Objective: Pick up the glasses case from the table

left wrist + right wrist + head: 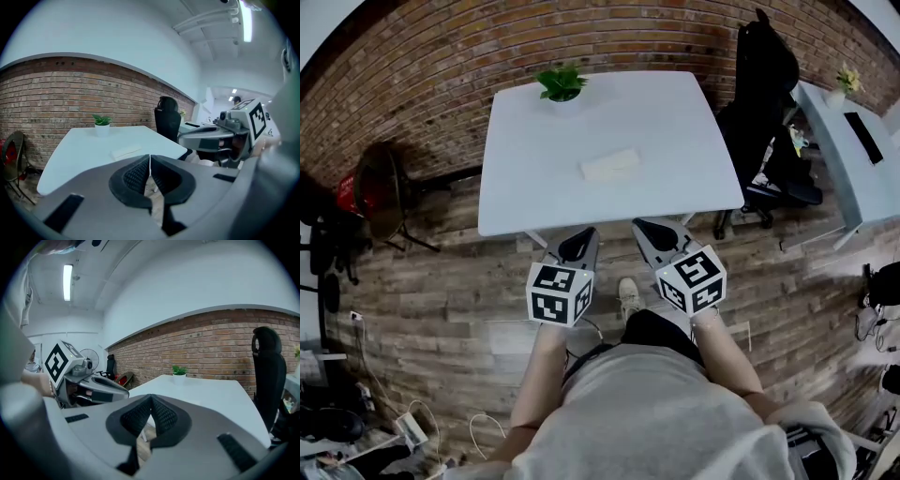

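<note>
The left gripper [149, 162] and right gripper [151, 402] both have their jaws pressed together on nothing, short of the near edge of the white surface [675, 122]. The glasses case [610, 165] lies flat near its middle, well apart from both. If the jaws reach it while closed, they would likely shove the low, pale case across the smooth top instead of straddling it.

Brick wall [441, 56], wooden floor [441, 309]
</note>
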